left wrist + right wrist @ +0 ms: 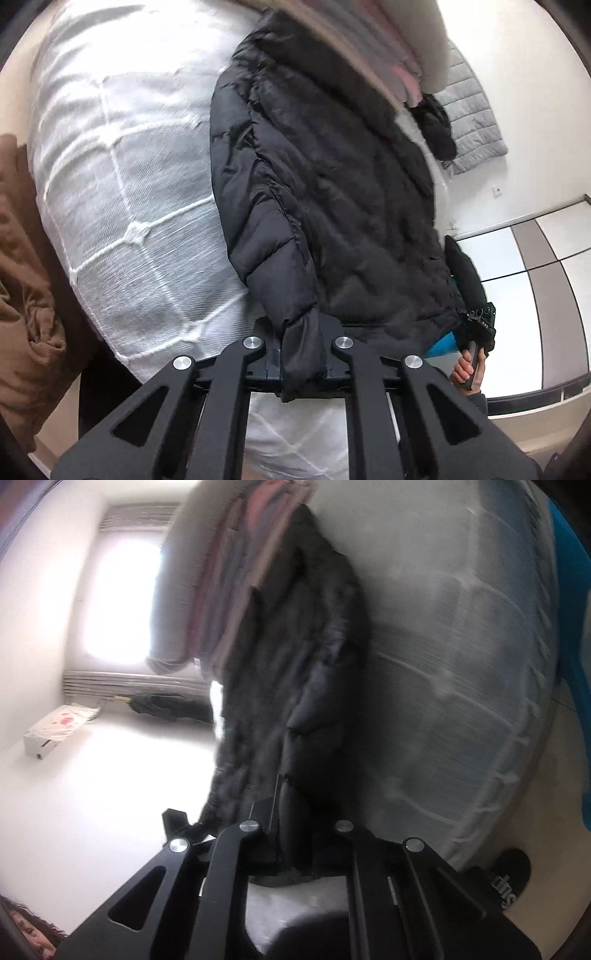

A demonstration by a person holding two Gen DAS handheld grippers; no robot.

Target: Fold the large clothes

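- The black puffer jacket [325,192] is your piece here, stretched long across the white quilted bedding [122,192], with its near end pinched up between your two tools.
- Your left gripper [303,350] has clamped down on the cuff end of the jacket's sleeve [273,258]; the jaws are drawn in tight with the padded fabric bunched between them and a fold hanging down over the crossbar.
- Your right gripper [295,834] is closed on the jacket's hem [295,849] in the right wrist view, jaws narrow, dark cloth squeezed between them. That picture is blurred, so the exact seam you've got is hard to make out.
- From the left wrist camera you can see your other hand [466,369] at the right edge, fingers wrapped round the handle of the right tool, right at the jacket's lower corner.
- The far end of the jacket runs up under a striped pink and grey cloth [391,62] at the head of the bed.
- Off to the left lies a crumpled brown garment [26,266], just beside the bedding's edge.
- Beyond the jacket, a grey quilted garment [472,125] hangs against the white wall, with a small dark piece [436,125] over it.
- The right wrist view catches a bright window [118,598] and a white box [59,731] on the pale floor.
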